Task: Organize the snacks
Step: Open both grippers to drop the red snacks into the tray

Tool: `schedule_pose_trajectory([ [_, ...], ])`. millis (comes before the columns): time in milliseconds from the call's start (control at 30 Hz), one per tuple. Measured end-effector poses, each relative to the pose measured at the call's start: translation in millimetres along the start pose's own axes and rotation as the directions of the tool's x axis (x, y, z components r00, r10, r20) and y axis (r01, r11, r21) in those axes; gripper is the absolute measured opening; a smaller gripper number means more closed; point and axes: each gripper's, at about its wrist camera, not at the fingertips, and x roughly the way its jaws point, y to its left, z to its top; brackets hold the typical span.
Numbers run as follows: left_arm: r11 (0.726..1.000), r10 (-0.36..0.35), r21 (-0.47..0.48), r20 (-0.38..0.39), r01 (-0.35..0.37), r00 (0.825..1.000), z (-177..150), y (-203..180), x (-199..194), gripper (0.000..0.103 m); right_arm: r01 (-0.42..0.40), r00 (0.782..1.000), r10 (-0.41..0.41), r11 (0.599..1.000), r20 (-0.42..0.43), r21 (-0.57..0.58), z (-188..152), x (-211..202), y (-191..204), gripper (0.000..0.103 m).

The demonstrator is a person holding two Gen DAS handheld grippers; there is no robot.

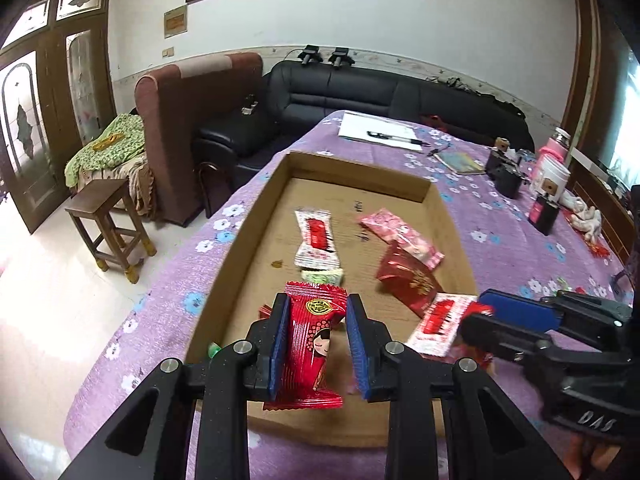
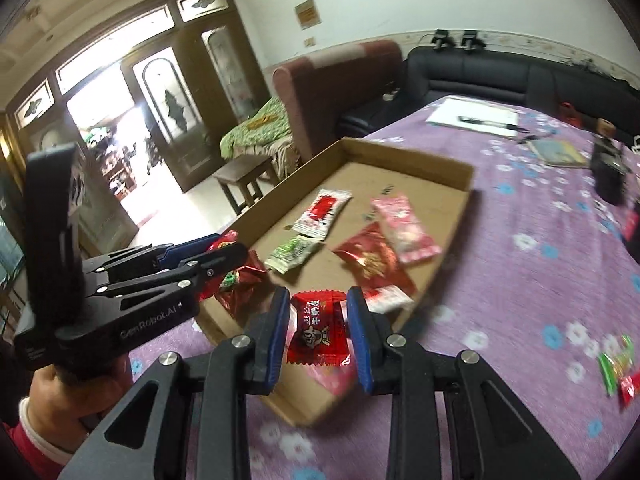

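Nearest the left lens, a red snack (image 1: 310, 344) with a cartoon girl's face hangs lengthwise between the left gripper (image 1: 316, 344) jaws. The left pad touches it and the right pad sits close, so the jaws look lightly closed on it, above the near end of the cardboard tray (image 1: 444, 216). I judge it is held there to be dropped in with the rest.

From the right wrist, the right gripper (image 2: 318, 336) has a shorter red packet (image 2: 318, 334) between its jaws, small gaps showing on both sides. Whether it is pinched or just released, I cannot tell. It hovers over the tray's near right corner.

Already lying on the tray floor are a white-and-red packet (image 1: 316, 240), a green one (image 2: 294, 253), a pink one (image 1: 402, 236) and a dark red one (image 1: 408, 280), clustered mid-tray. The far half and the left strip of the floor are bare, giving room to lower both packets without landing on others.

Low tray walls should be cleared easily, though the two grippers work close together at the near end and could bump. The tray sits near the counter's left edge on a purple floral cloth (image 1: 500, 248). More loose snacks (image 2: 618, 364) wait on the cloth to the right, so I judge sorting unfinished.
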Motion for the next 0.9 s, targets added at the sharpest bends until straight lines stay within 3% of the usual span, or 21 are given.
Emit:
schedule_pose_trajectory([
  [400, 0.999, 0.04, -0.011, -0.024, -0.04, 0.999, 8, 9, 16, 0.032, 0.044, 0.997, -0.046, 0.999, -0.062, -0.029, 5, 38, 3, 0.031],
  [467, 0.998, 0.052, -0.022, -0.025, -0.052, 0.998, 9, 10, 15, 0.034, 0.047, 0.997, -0.048, 0.999, -0.062, -0.021, 4, 38, 2, 0.046],
  [533, 0.998, 0.051, -0.031, -0.019, -0.051, 0.999, 10, 12, 13, 0.047, 0.058, 0.997, -0.059, 0.998, -0.053, -0.022, 4, 35, 3, 0.059],
  [567, 0.997, 0.063, -0.034, -0.013, -0.063, 0.998, 10, 13, 10, 0.065, 0.06, 0.997, -0.061, 0.998, -0.044, -0.023, 4, 31, 2, 0.059],
  [600, 0.997, 0.073, -0.035, -0.002, -0.073, 0.997, 11, 13, 7, 0.074, 0.062, 0.997, -0.063, 0.998, -0.037, -0.023, 4, 28, 2, 0.059],
  [900, 0.991, 0.133, 0.003, 0.068, -0.133, 0.989, 11, -3, -19, 0.089, 0.101, 0.994, -0.102, 0.995, 0.049, 0.009, -4, -26, -12, 0.06],
])
